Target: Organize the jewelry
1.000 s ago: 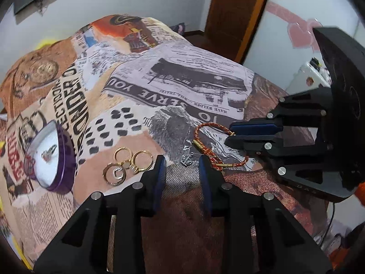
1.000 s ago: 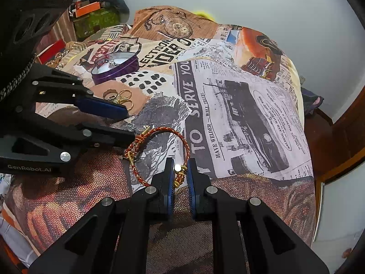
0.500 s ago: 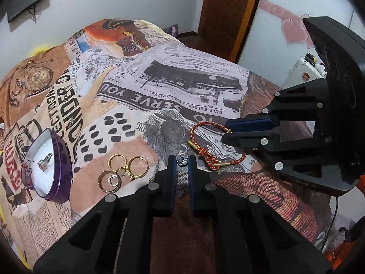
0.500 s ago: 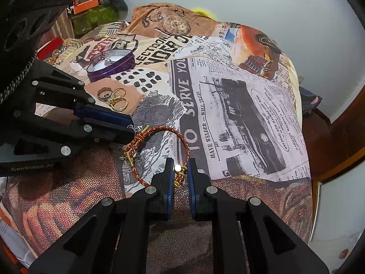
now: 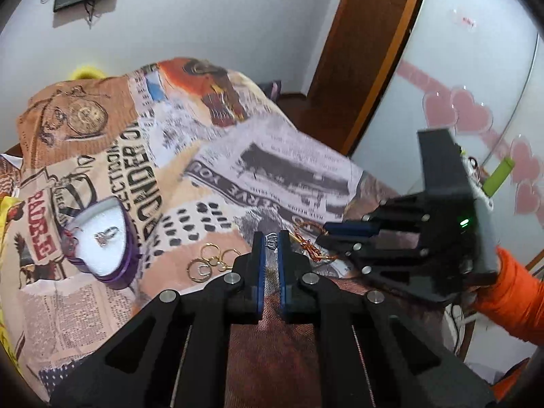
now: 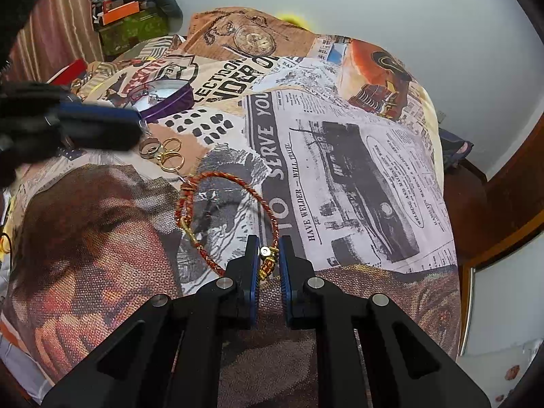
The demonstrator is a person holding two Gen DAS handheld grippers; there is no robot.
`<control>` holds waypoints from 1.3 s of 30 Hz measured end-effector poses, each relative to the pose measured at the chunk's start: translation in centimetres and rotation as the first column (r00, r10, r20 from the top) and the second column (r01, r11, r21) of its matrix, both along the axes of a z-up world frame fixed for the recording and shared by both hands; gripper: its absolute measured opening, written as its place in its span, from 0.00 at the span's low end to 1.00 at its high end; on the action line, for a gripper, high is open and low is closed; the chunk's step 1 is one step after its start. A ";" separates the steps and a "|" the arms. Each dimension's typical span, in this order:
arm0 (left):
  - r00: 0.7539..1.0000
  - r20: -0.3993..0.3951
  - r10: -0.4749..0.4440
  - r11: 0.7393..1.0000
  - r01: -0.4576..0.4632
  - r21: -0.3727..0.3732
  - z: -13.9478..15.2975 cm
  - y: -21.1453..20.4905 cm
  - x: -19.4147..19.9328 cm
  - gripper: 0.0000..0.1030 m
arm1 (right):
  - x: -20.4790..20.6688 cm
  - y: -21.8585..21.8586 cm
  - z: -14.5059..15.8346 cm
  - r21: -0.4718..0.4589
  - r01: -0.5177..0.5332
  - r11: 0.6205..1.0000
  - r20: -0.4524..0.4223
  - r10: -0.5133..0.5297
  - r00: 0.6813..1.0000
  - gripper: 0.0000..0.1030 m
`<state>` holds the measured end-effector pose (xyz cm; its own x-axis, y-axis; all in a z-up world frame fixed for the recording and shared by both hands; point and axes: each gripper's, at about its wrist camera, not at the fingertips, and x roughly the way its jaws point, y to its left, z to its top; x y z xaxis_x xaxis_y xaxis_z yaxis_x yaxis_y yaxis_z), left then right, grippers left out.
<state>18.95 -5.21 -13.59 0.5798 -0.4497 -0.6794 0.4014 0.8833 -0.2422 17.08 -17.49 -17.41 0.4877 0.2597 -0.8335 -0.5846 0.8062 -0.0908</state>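
Note:
My left gripper [image 5: 271, 239] is above the printed bedspread [image 5: 272, 170], its jaws closing tight on a small silver ring [image 5: 271, 237] that the pads pinch at their tips. In the right wrist view the left gripper [image 6: 137, 129] is a blur at the left. My right gripper [image 6: 267, 255] is shut on the gold clasp of a red-and-gold braided bracelet [image 6: 234, 178], whose loop lies flat on the cloth. That bracelet [image 5: 306, 243] shows just right of the left fingertips, beside the right gripper [image 5: 324, 234]. A purple heart-shaped box [image 5: 102, 241] with a white insert holds a silver piece.
Several gold rings [image 5: 210, 261] lie on the bedspread between the box and my left gripper, also in the right wrist view as gold rings [image 6: 166, 151]. An orange sleeve [image 5: 510, 292] holds the right gripper. A wooden door [image 5: 367, 51] stands behind the bed. Clutter [image 6: 132, 23] is piled at the far corner.
The left jaws closed on the small silver ring and the gripper rose off the bedspread with it. The right gripper stayed put, still clamped on the bracelet's clasp.

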 end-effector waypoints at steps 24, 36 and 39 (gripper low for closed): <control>0.984 -0.175 0.011 1.000 -0.007 0.027 -3.1 -0.9 2.8 0.22 | -1.2 1.1 0.5 0.022 -0.026 0.999 -0.025 0.027 0.999 0.10; 0.962 -0.273 -0.001 1.000 0.009 0.025 -5.8 -3.2 6.9 0.13 | -1.0 0.6 0.1 0.045 -0.033 0.998 -0.024 0.034 0.999 0.10; 0.963 -0.270 -0.020 1.000 0.020 -0.003 -5.5 -3.1 6.7 0.07 | -0.7 0.4 0.0 0.056 -0.029 0.998 -0.028 0.030 0.999 0.10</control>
